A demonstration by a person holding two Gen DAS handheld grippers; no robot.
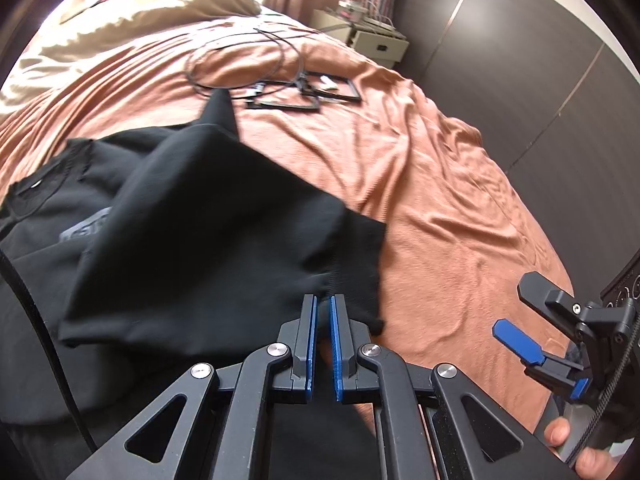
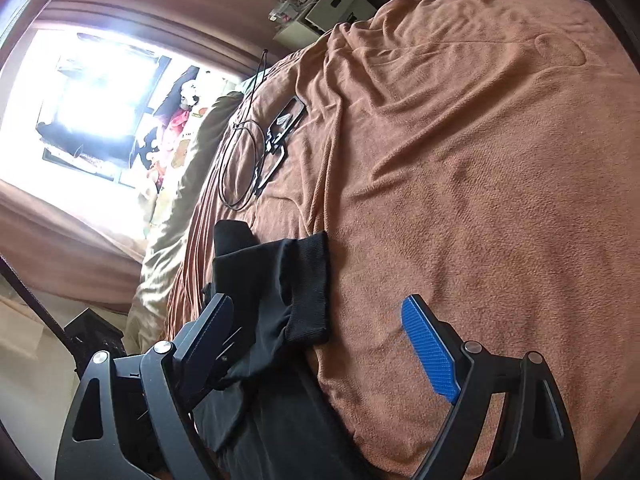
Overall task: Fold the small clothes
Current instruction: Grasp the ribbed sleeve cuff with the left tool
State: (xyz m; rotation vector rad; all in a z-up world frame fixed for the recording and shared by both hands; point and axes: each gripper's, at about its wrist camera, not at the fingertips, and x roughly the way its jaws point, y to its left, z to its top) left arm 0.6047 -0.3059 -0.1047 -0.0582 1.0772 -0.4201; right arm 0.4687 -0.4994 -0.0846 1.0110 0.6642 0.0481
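Note:
A black sweatshirt [image 1: 168,216] lies on the orange blanket [image 1: 440,184], with one part lifted and drawn over the rest. My left gripper [image 1: 323,308] is shut on its ribbed edge, and the fabric hangs from the blue pads [image 1: 334,344]. My right gripper [image 1: 512,306] hovers open over bare blanket to the right, empty. In the right wrist view the ribbed black band [image 2: 312,280] lies just ahead of the open right gripper [image 2: 320,332], between its spread fingers, and the pads do not press on it. The left gripper is hidden there.
A coiled black cable [image 1: 240,60] and flat black frames [image 1: 304,96] lie farther up the bed. A beige duvet [image 1: 132,16] is at the head, with a white nightstand [image 1: 378,42] and a dark wardrobe [image 1: 520,72] beyond. A person's fingers [image 1: 560,436] hold the right gripper.

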